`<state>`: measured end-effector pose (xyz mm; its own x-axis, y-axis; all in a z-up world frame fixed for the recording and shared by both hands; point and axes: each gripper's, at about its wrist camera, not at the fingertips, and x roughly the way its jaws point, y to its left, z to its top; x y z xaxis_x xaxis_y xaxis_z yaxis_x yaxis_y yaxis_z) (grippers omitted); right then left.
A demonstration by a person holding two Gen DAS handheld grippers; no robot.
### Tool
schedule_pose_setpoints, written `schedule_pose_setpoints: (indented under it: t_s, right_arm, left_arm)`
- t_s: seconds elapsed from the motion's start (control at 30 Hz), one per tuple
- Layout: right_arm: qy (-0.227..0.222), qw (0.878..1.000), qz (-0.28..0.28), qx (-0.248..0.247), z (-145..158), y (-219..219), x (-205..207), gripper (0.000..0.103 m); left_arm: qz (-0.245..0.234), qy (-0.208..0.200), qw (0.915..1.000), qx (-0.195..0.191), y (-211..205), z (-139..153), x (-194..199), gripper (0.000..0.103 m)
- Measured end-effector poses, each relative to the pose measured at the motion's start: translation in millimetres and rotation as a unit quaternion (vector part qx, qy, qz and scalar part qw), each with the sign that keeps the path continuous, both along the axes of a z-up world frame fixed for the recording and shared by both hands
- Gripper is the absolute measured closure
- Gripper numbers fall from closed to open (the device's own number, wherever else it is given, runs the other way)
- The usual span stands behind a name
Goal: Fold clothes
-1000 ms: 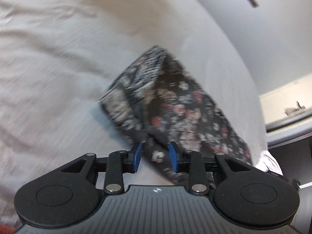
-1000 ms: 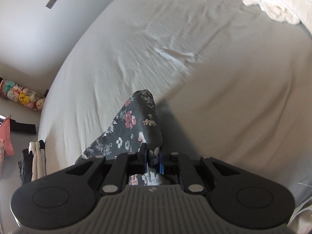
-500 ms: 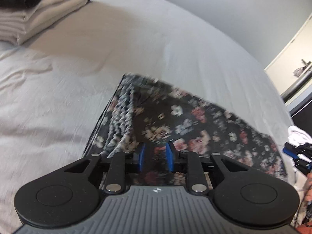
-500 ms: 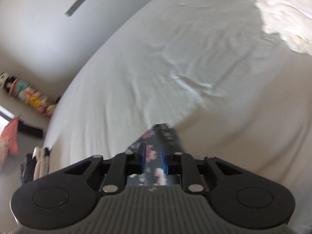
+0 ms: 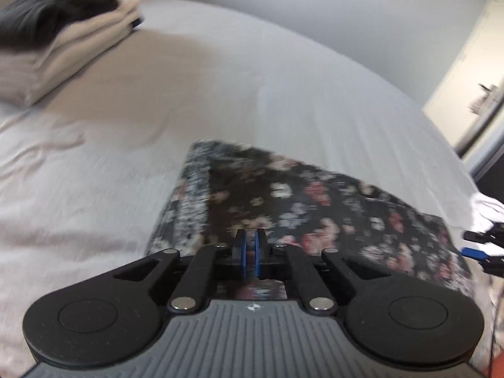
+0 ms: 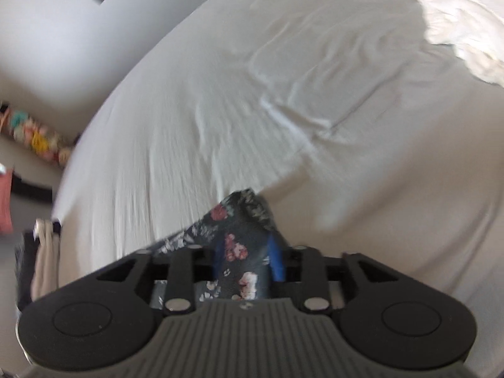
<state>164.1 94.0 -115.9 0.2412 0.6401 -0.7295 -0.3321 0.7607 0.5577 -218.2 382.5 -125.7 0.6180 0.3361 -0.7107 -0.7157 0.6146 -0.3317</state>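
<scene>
While your left claw (image 5: 251, 241) pinches the floral garment (image 5: 315, 208), your right claw (image 6: 249, 258) has just been opening around it on the bed (image 6: 220, 110).

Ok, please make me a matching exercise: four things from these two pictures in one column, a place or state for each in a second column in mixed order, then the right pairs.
1. dark flowered garment
2. stack of folded beige clothes with a black piece on top
3. left gripper
4. right gripper

A. jaws apart, flowered cloth between them
B. far left on the pale bed sheet, left wrist view
C. jaws shut
D. lying on the sheet, close to both grippers

Pairs: 1-D, 2-B, 3-C, 4-A. The right gripper's jaws have just been opening.
</scene>
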Motion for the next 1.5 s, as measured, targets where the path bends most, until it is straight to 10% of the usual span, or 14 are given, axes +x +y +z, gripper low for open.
schedule_pose_setpoints:
  t_s: [0.47, 0.8, 1.23, 1.5]
  right_arm:
    - [0.122, 0.99, 0.074, 0.005, -29, -12, 11, 0.06]
    - [0.106, 0.988, 0.115, 0.013, -26, 1, 8, 0.091]
    - [0.037, 0.977, 0.19, 0.086, 95, 57, -64, 0.094]
    - [0.005, 0.979, 0.192, 0.066, 114, 74, -83, 0.094]
  left_arm:
    - [-0.243, 0.049, 0.9684, 0.026, -90, -18, 127, 0.099]
    - [-0.254, 0.104, 0.9613, 0.016, -95, -42, 134, 0.099]
    - [-0.261, 0.097, 0.9595, 0.041, -104, -41, 124, 0.1]
    - [-0.304, 0.076, 0.949, 0.036, -128, -26, 93, 0.1]
